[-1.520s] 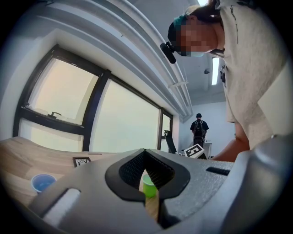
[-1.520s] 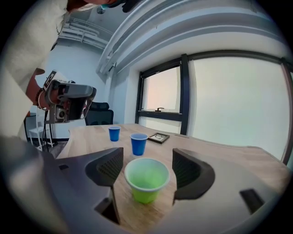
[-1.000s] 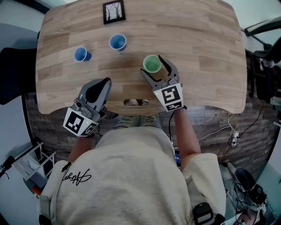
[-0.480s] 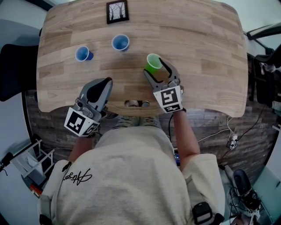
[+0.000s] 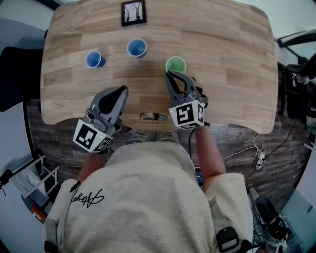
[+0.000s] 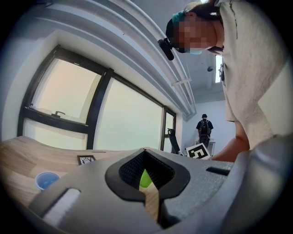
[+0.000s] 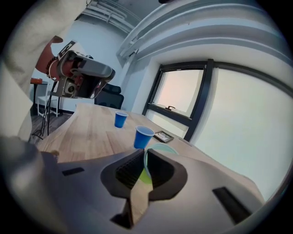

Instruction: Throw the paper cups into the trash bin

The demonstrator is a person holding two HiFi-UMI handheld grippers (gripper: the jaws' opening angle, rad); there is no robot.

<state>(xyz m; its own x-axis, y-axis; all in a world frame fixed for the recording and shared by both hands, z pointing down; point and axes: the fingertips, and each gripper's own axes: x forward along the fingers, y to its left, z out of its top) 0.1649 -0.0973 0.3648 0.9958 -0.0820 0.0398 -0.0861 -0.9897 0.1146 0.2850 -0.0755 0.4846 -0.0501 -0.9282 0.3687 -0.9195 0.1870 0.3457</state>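
judging from the wooden table (image 5: pixel 237 59), the task has barely begun: all three paper cups stand on it and none has gone anywhere. no trash bin shows in any view, so i cannot tell where the throw has to go.

the right claw (image 5: pixel 171 75) is closed down narrow on the near wall of the green cup (image 5: pixel 176 63). the right gripper view shows the rim running up through the slit between its jaws, with the rest of the cup just beyond the tips. the cup looks upright and seems not yet lifted.

the left claw (image 5: pixel 123 89) has its jaws together on nothing and hovers at the near edge of the table, well apart from every cup.

two blue cups wait farther out. one (image 5: pixel 136 47) is ahead and left of the right claw, and the other (image 5: pixel 93 60) is ahead and slightly left of the left claw. a small picture frame (image 5: pixel 134 12) sits past them at the far edge.

left to do: lift the green cup, bin it, then both blue ones.
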